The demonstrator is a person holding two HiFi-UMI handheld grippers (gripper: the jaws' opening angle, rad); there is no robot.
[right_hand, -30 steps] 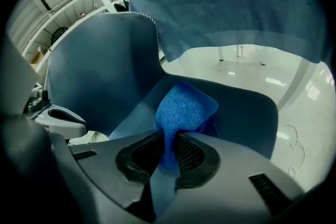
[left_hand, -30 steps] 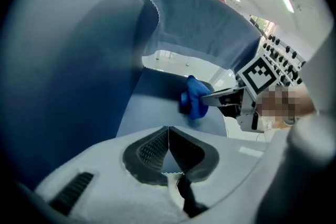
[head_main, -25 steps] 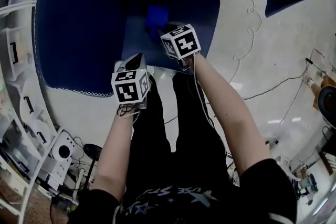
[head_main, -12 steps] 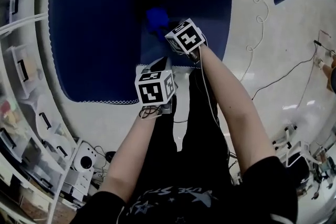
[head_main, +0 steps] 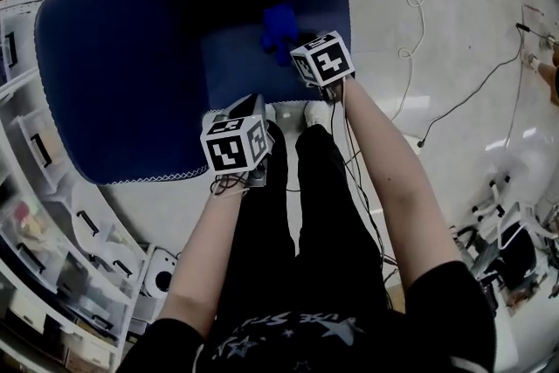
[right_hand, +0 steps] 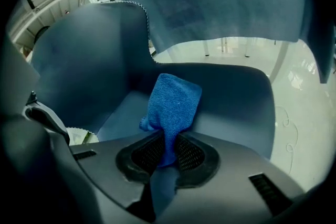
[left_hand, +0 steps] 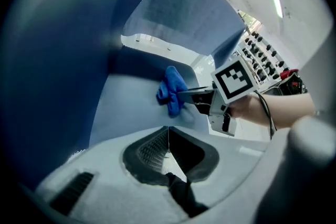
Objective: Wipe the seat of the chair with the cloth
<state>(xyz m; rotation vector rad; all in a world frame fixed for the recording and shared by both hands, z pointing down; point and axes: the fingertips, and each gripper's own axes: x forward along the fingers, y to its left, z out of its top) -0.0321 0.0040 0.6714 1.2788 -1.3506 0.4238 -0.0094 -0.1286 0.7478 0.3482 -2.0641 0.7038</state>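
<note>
- Nearest, we see the person's legs (head_main: 293,223) in black trousers, standing at the front edge of the chair, with both bare forearms reaching forward above them.
- The left hand-held gripper (head_main: 248,107) (left_hand: 168,148) is held low beside the front edge of the seat. Its jaws are pressed together with nothing between them.
- The right hand-held gripper (head_main: 291,45) (left_hand: 181,94) (right_hand: 166,153) reaches further out, over the seat, well apart from the left one. Its jaws are pinching the cloth.
- The cloth (head_main: 279,24) (left_hand: 170,89) (right_hand: 173,105) is bright blue and bunched. It projects beyond the right jaw tips over the middle of the seat. We cannot tell whether it presses on the fabric or only hangs just above it.
- The seat (head_main: 236,65) (left_hand: 126,113) (right_hand: 231,113) is upholstered in blue fabric, with the cloth toward its middle.
- The backrest (head_main: 113,65) (left_hand: 52,60) (right_hand: 84,60) is a broad darker blue panel to the person's left of the seat. White zigzag stitching runs along its edge.
- Beyond the seat, we note a second blue chair (left_hand: 184,13) (right_hand: 226,2).
- Farthest lies the pale glossy floor (head_main: 437,83), with a white cable (head_main: 409,13) looping across it.
</note>
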